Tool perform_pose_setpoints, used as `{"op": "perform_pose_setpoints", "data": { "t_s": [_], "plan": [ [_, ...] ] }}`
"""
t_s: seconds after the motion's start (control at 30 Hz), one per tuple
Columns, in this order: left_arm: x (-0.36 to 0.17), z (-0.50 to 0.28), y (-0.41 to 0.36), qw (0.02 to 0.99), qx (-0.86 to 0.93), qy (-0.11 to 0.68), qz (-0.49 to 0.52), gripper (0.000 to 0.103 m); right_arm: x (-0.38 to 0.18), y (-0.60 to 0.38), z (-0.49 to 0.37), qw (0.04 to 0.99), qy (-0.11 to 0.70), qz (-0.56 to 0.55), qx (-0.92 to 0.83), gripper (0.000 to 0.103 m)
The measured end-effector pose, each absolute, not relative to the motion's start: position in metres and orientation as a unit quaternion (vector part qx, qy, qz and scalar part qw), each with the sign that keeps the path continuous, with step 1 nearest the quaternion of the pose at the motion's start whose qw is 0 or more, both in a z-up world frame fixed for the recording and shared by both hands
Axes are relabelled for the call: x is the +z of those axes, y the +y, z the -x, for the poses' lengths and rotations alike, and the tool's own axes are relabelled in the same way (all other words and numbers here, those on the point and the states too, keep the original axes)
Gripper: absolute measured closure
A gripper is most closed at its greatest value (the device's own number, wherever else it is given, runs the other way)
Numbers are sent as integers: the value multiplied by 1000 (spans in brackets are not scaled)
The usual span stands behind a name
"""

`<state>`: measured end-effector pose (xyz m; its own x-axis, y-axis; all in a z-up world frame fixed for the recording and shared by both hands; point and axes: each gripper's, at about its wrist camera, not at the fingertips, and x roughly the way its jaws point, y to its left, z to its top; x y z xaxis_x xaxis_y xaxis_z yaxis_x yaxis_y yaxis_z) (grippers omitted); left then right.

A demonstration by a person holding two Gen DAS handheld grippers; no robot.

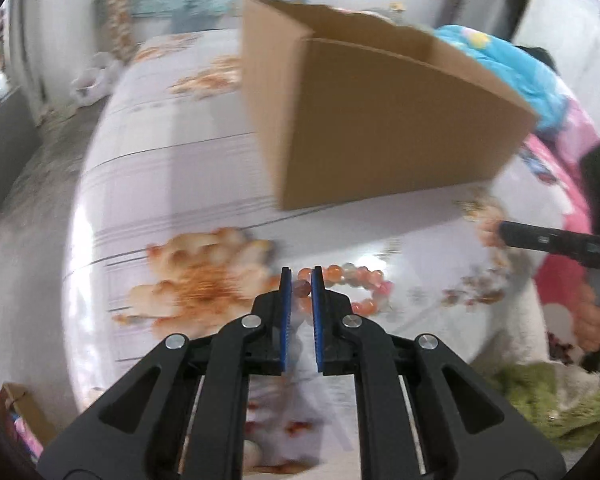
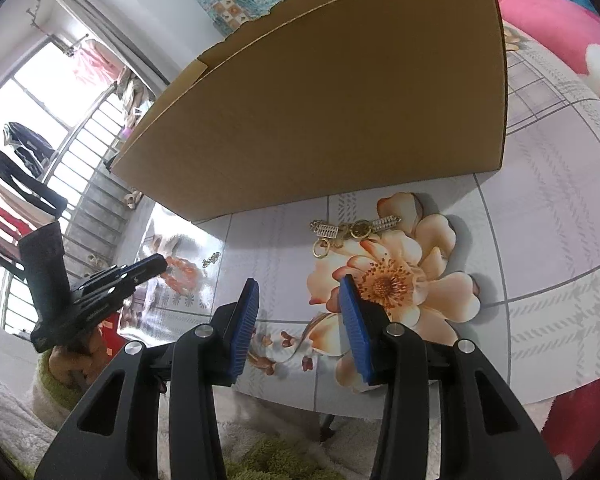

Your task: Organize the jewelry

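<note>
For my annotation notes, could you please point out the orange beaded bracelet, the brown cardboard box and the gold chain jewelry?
orange beaded bracelet [image 1: 356,274]: left wrist view, upper bead arc.
brown cardboard box [image 2: 320,120]: right wrist view, front wall.
gold chain jewelry [image 2: 354,232]: right wrist view, middle links.

A pink blanket [image 2: 556,12] with a white pattern lies past the far right edge of the counter [image 2: 540,216], with blue fabric [image 1: 512,64] bunched behind it. Clothes [image 2: 20,160] hang on a line before a bright window [image 2: 60,92] with metal bars. Green shaggy fabric [image 2: 268,456] lies below the near counter edge.
</note>
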<state>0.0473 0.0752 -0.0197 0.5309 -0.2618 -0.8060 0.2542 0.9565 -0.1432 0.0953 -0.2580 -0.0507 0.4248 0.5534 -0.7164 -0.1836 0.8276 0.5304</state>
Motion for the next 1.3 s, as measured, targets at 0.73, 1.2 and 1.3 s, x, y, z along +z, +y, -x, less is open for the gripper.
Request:
{"op": "perform_pose_setpoints", "data": {
  "t_s": [0.73,1.2,1.3],
  "plan": [
    [-27,-45,26,859,-235,455,23,59,-58,-257,-99,817,491,-202,227,61],
    [-28,-63,0,864,-218,449,-64,97,-58,-255,-98,819,487,-197,231,61],
    [-29,-63,-7,865,-218,442,-92,100,-57,-256,-98,821,486,-195,229,61]
  ]
}}
